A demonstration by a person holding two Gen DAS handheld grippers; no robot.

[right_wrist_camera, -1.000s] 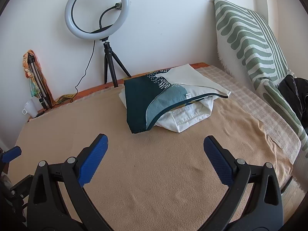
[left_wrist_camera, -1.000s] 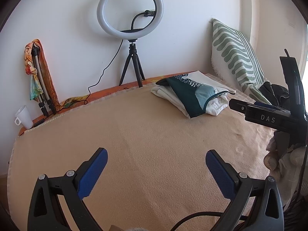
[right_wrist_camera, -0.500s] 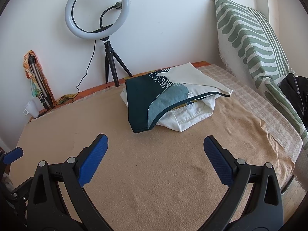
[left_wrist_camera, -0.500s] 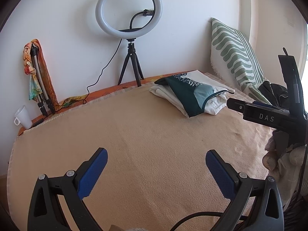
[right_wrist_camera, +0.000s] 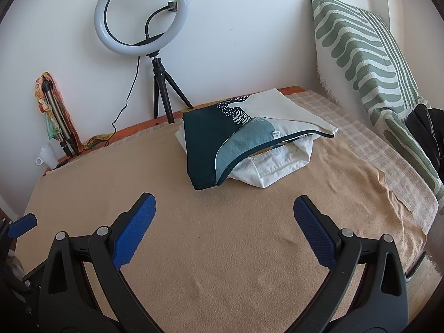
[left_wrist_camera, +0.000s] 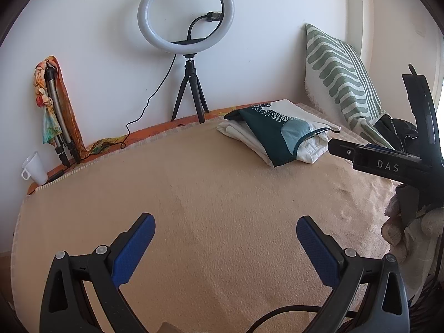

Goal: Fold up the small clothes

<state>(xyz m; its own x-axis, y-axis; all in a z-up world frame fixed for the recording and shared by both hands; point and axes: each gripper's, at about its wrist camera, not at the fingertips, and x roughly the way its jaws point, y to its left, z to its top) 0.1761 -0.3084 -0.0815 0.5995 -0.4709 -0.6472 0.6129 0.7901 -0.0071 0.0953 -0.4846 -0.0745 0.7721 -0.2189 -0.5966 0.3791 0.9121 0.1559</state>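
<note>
left tool [left_wrist_camera: 224,247] gaping wide, gripping nothing | right tool [right_wrist_camera: 224,231] likewise spread wide and idle | clothes [right_wrist_camera: 244,136] lying stacked on the blanket [right_wrist_camera: 222,249] just in front of the ring light [right_wrist_camera: 141,14] | likely handling soft, light, floppy; pinching the teal top's near hem looking best | mug [left_wrist_camera: 34,168] far left of the ring light, contents not showing

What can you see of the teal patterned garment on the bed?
The teal patterned garment lies folded flat atop a folded white garment, at the far side of the tan blanket. It looks like soft cloth: dark teal, lighter blue and cream panels, a speckled print, dark piping, and a small white tag. Neither gripper touches it.
</note>
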